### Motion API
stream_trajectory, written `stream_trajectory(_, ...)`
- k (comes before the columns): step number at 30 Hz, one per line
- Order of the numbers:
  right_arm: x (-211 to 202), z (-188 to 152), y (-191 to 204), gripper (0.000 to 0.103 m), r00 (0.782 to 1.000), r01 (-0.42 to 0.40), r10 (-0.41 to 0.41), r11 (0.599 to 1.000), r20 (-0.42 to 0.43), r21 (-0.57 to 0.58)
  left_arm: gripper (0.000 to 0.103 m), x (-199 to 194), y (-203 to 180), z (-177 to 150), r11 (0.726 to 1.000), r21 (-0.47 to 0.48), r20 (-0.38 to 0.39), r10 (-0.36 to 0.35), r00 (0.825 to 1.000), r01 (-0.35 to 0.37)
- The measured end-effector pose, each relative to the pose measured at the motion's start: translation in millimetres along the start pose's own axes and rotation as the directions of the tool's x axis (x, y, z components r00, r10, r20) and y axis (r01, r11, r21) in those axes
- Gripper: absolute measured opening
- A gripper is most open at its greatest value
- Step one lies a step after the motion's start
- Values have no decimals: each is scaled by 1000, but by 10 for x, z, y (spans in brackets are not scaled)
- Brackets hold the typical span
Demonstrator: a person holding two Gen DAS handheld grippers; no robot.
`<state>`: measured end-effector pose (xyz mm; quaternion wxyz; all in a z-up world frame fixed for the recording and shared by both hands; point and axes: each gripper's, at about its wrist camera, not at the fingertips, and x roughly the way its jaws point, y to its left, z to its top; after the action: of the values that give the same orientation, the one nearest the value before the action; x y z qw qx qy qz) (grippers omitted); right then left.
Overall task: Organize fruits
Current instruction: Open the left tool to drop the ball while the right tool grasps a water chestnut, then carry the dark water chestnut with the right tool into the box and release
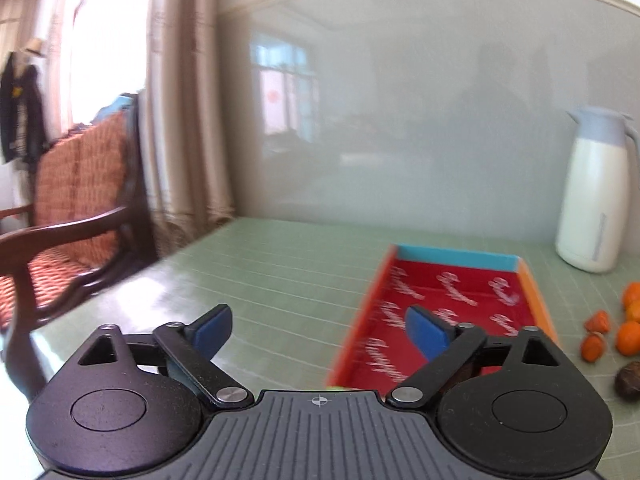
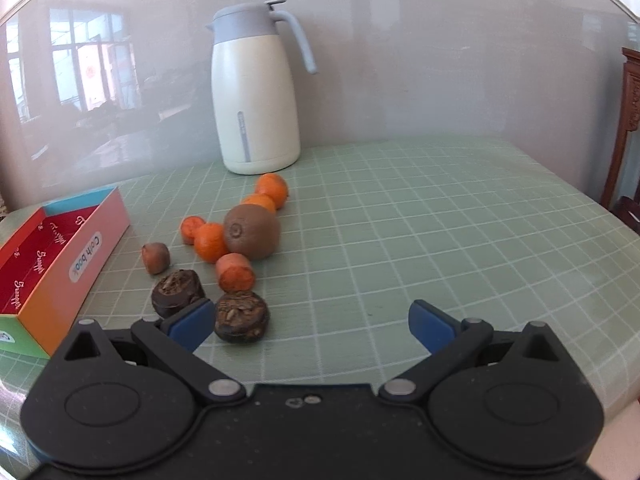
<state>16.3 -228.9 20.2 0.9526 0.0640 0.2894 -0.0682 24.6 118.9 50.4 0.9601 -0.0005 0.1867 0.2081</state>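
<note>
Green gridded table cover (image 2: 420,220) lies bare to the right of the fruit, out to its rounded edge. Fruit sits between the jug (image 2: 256,92) and the red-lined box (image 2: 60,256) — a kiwi (image 2: 252,232) touching oranges (image 2: 210,242), dark fruits (image 2: 241,317) nearest. The box side reads "Coth book". Right gripper (image 2: 312,324) and left gripper (image 1: 318,330) both gape, holding nothing — the left over the box's near corner.

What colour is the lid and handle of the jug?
Pale grey-blue, over a cream body; the jug shows best in the right wrist view.
</note>
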Motion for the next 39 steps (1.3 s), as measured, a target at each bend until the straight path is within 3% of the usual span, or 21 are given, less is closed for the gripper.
stream_trajectory(9, 271, 20, 132, 99, 998, -24, 24, 1000, -59, 15, 97, -62, 526, -68, 992, -91, -3, 86, 996, -86)
stream_trajectory(14, 440, 7, 198, 84, 995, -19, 20, 1000, -102, 15, 99, -50, 688, -103, 988, -105, -4, 117, 993, -117)
stream_trajectory(18, 495, -21, 298, 83, 994, 9, -11, 1000, -105, -22, 101, -57, 802, -117, 982, -128, -3, 141, 990, -140)
stream_trajectory(21, 495, -37, 360, 70, 996, 16, -21, 998, -92, -53, 103, -41, 885, -130, 977, -142, -5, 158, 987, -157)
stream_trajectory(23, 480, -43, 388, 48, 996, 3, -8, 998, -84, -63, 103, -29, 937, -139, 974, -155, -11, 164, 986, -163)
stream_trajectory(25, 472, -44, 416, 42, 997, 3, -9, 997, -78, -73, 103, -18, 984, -144, 971, -167, -21, 170, 985, -171)
stream_trajectory(33, 403, -6, 447, 42, 999, -31, 29, 998, -42, -59, 103, -14, 1104, -176, 961, -202, -37, 187, 982, -191)
stream_trajectory(39, 244, 49, 550, 42, 993, -116, 117, 991, 25, -65, 103, -14, 1219, -192, 948, -231, -46, 212, 976, -217)
